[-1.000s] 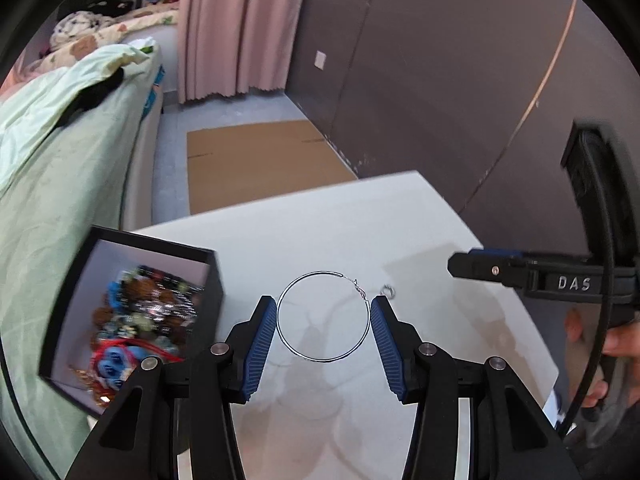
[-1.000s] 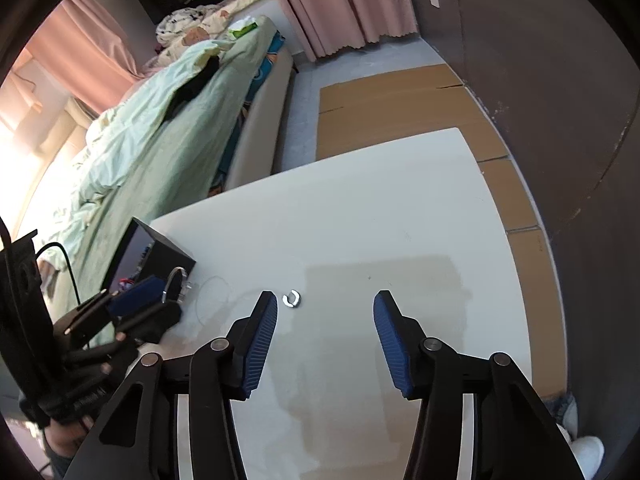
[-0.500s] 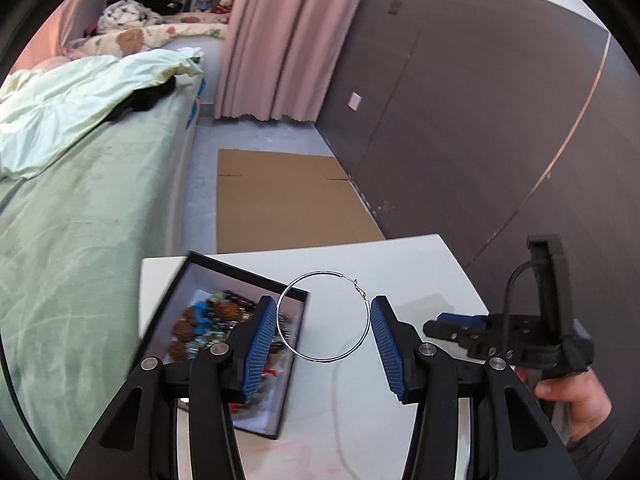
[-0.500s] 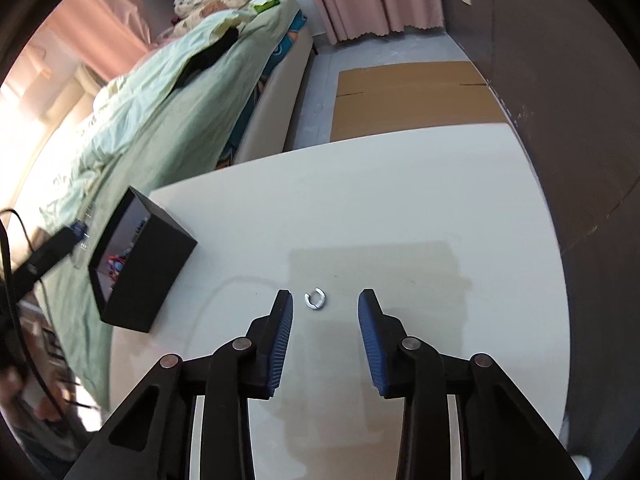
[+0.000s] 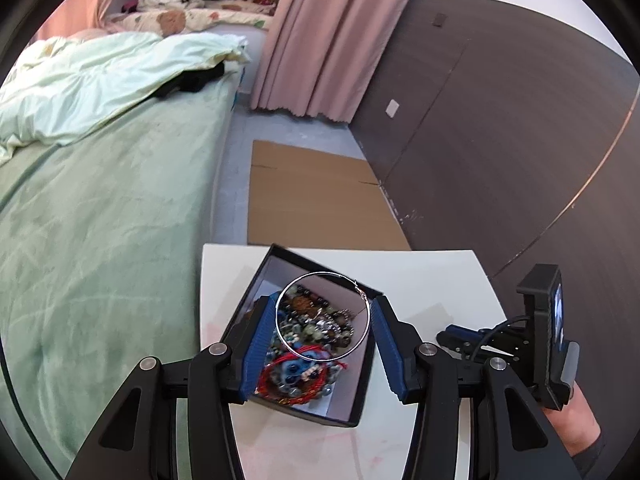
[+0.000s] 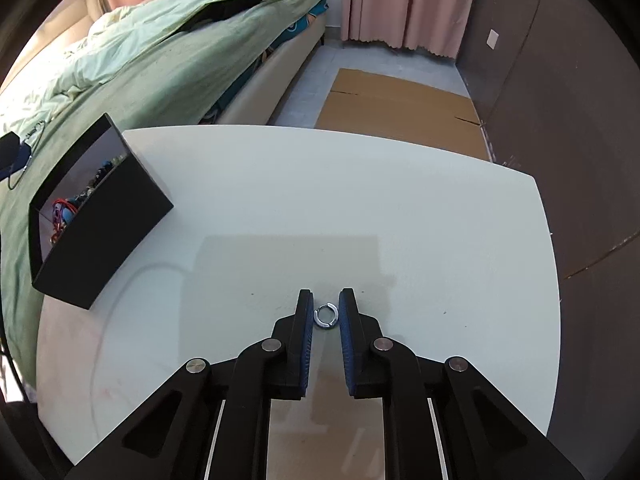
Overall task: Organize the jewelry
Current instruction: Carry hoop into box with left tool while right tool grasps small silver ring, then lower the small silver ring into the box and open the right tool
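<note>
My left gripper (image 5: pixel 320 320) is shut on a large thin silver hoop earring (image 5: pixel 320 273), one blue pad against each side of the hoop. It hangs above the open black box (image 5: pixel 360 380) with its heap of beaded bracelets (image 5: pixel 308 364). On the white table (image 6: pixel 320 200) lies a small silver ring (image 6: pixel 320 322). My right gripper (image 6: pixel 326 312) points down at it, its jaws closing, with the pads touching the ring's two sides. The left wrist view shows the right gripper (image 5: pixel 460 338) low over the table, to the right of the box. The black box (image 6: pixel 108 224) stands at the table's left edge.
A bed with a green cover (image 5: pixel 100 240) runs along the table's left side. Flat cardboard (image 5: pixel 316 200) lies on the floor beyond the table, beside a dark wall panel (image 5: pixel 500 140) and pink curtains (image 5: pixel 332 40). A person's hand (image 5: pixel 572 428) grips the right tool.
The left gripper carried the hoop leftward from over the bare table to above the box. The right gripper came down around the small ring and its jaws narrowed onto it.
</note>
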